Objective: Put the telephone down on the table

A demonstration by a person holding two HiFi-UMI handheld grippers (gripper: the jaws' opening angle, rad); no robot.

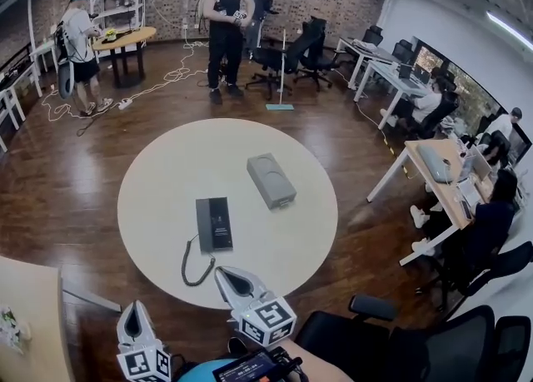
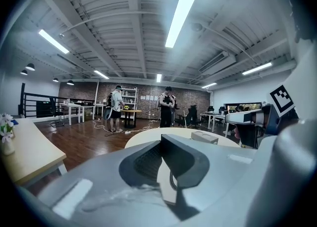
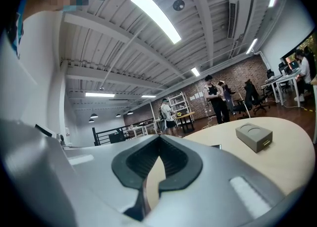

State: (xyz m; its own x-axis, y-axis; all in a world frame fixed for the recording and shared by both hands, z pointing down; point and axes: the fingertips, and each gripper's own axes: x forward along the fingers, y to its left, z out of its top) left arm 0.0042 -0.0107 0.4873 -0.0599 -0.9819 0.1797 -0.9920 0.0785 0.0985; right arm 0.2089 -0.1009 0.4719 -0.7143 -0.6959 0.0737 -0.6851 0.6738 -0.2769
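Observation:
The black telephone (image 1: 214,224) lies flat on the round white table (image 1: 166,164), and its coiled cord (image 1: 192,265) trails toward the near edge. My right gripper (image 1: 234,277) hovers over that near edge just right of the cord, jaws together and empty. My left gripper (image 1: 132,315) is lower left, off the table, with nothing in it. In the right gripper view the shut jaws (image 3: 158,146) point across the table (image 3: 287,157), and a sliver of the telephone (image 3: 216,146) shows. The left gripper view shows its jaws (image 2: 161,144) closed and level with the table (image 2: 148,134).
A grey box (image 1: 271,180) (image 3: 253,137) (image 2: 204,137) sits on the table beyond the phone. A wooden desk corner (image 1: 29,314) is at my left and a black chair (image 1: 433,339) at my right. People (image 1: 225,27) stand at the back, desks along the right wall.

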